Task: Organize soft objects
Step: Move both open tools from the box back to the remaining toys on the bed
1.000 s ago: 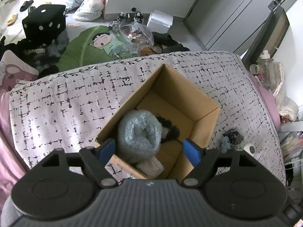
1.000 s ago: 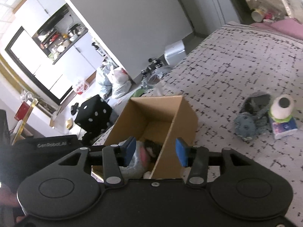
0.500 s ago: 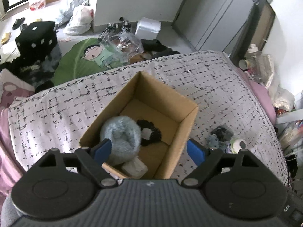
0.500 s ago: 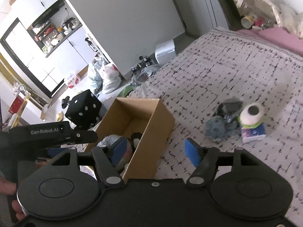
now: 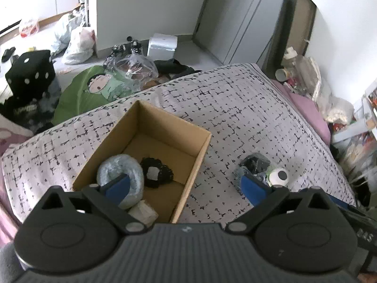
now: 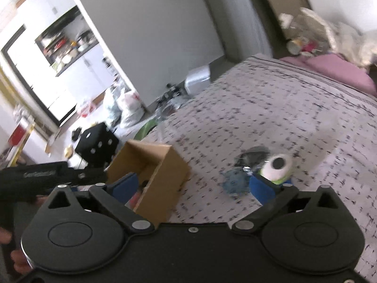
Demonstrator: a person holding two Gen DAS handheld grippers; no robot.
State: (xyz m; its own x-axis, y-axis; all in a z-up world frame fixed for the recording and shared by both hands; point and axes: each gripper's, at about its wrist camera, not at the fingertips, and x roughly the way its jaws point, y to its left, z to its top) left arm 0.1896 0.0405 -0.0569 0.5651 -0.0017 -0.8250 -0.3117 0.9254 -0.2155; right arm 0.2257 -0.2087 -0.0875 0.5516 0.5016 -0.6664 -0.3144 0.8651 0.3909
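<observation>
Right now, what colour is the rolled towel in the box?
Pale grey-blue rolled towel; clearest in the left wrist view.

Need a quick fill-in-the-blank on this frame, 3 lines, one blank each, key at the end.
1. The grey-blue fuzzy roll lies inside the ____ box.
2. The black scrunchie lies in the box, ____ the roll.
3. The white-and-green plush lies on the bedspread, ____ the box.

Missing words: cardboard; beside; outside

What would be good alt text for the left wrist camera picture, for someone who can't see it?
An open cardboard box on a patterned bedspread holds a rolled grey-blue towel, a black scrunchie and a small white item. The left tool, jaws opening and empty, hangs above; more soft items lie beside the box.
</observation>
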